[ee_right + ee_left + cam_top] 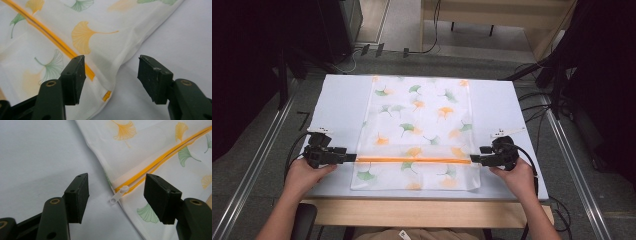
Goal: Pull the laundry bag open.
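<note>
Both grippers open, gripping nothing. Zipper runs left-right; white pull tab sits between left gripper jaws, right gripper straddles far end.

Bright, even light falls from above on the pale worktop, with no glare there and only faint, soft shadows. Around the worktop the room drops into near black on both sides. The high view is soft and low in detail. Up close, the gripper views hold the black jaws fairly crisp, while the bag beyond them blurs.
</note>
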